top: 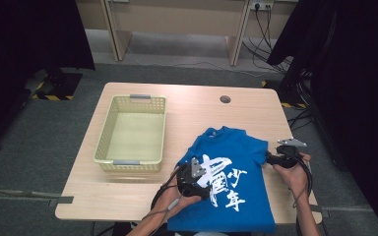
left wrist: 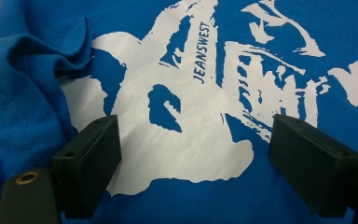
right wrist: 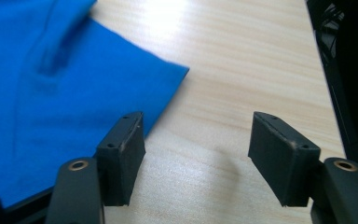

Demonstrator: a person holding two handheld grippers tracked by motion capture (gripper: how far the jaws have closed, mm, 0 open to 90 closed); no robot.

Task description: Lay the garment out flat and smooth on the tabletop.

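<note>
A blue T-shirt (top: 231, 172) with a large white print lies flat on the wooden table (top: 128, 194), its hem hanging over the near edge. My left gripper (top: 193, 177) hovers over the shirt's left side; its jaws stand open above the white print (left wrist: 177, 140), nothing between them. The shirt's left sleeve (left wrist: 23, 93) is bunched beside it. My right gripper (top: 281, 158) sits at the shirt's right sleeve edge, open, with the sleeve corner (right wrist: 135, 79) by its left pad (right wrist: 121, 154) and bare table between the pads.
A pale yellow plastic basket (top: 103, 140) stands on the table's left half, with nothing in it. A round cable hole (top: 225, 99) is near the far edge. Black curtains hang at both sides, cables on the floor at right.
</note>
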